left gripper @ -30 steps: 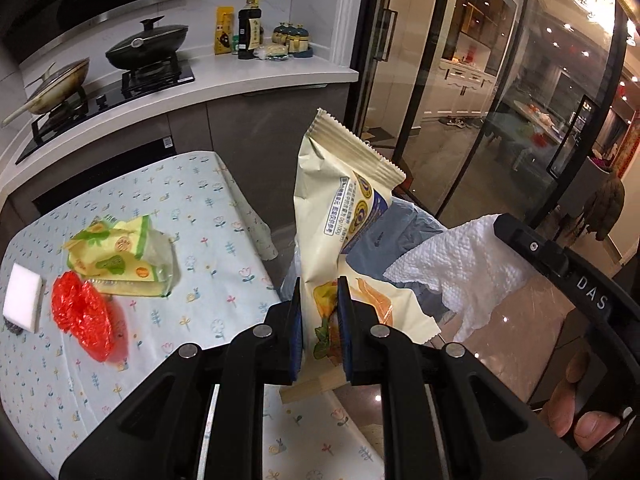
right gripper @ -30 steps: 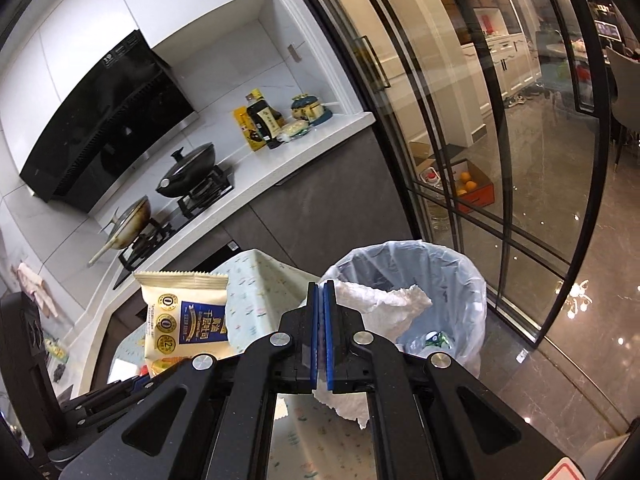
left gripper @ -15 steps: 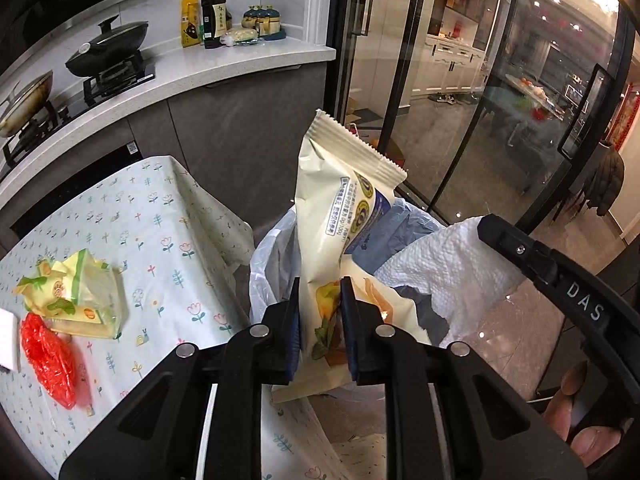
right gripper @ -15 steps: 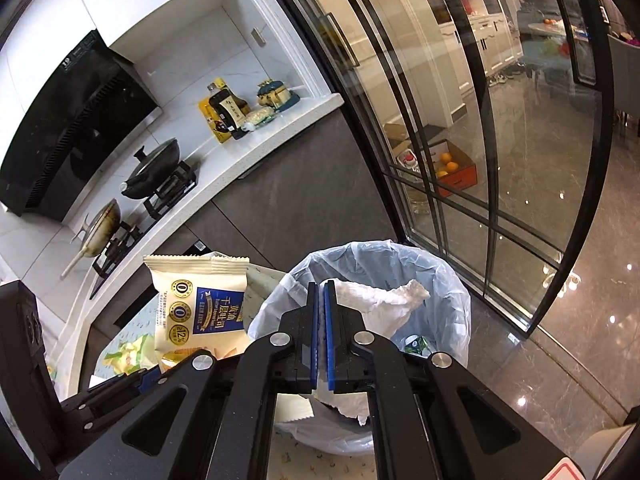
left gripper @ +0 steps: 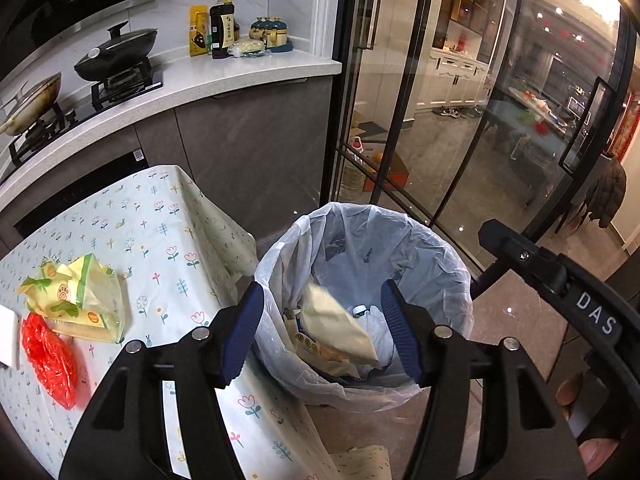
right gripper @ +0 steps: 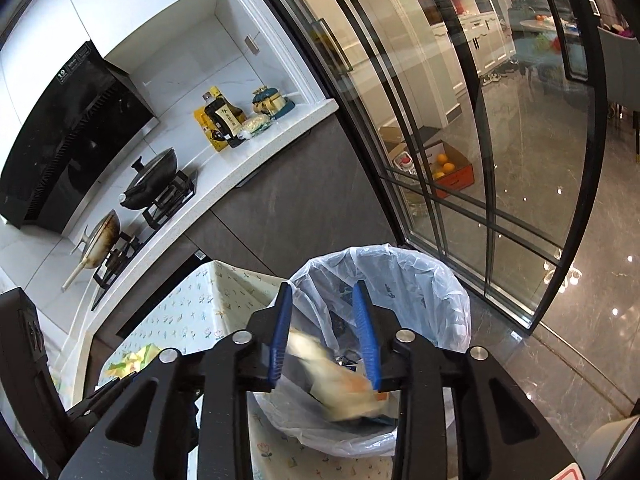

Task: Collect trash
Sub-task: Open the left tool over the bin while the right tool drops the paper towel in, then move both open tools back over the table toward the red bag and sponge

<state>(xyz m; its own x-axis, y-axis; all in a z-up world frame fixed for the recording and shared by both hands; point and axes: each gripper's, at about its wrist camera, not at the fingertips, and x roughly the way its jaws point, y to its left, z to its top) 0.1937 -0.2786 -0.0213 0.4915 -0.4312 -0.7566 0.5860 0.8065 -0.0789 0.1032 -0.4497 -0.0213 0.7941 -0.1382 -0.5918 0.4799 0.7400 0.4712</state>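
A trash bin lined with a pale plastic bag [left gripper: 436, 248] [right gripper: 444, 288] stands on the floor beside the table. Above it my left gripper [left gripper: 322, 330] has its jaws opening, with nothing between them. The cream snack packet [left gripper: 336, 324] lies blurred inside the bin below. My right gripper [right gripper: 325, 330] is over the same bin with its jaws opening too. The snack packet [right gripper: 340, 380] shows blurred beneath it in the bin, clear of the pads. On the table lie a yellow-green wrapper [left gripper: 80, 300] and a red plastic bag [left gripper: 50, 354].
The table with a flowered cloth [left gripper: 160, 232] borders the bin on the left. A white block [left gripper: 8, 336] sits at its left edge. Behind are a counter with stove and pans [left gripper: 116, 52] and glass doors [left gripper: 420, 100]. A person's fingers [left gripper: 572, 392] hold the right handle.
Both grippers opened over the bin. The snack packet left the left gripper and the white paper towel left the right one; both dropped into the bin.
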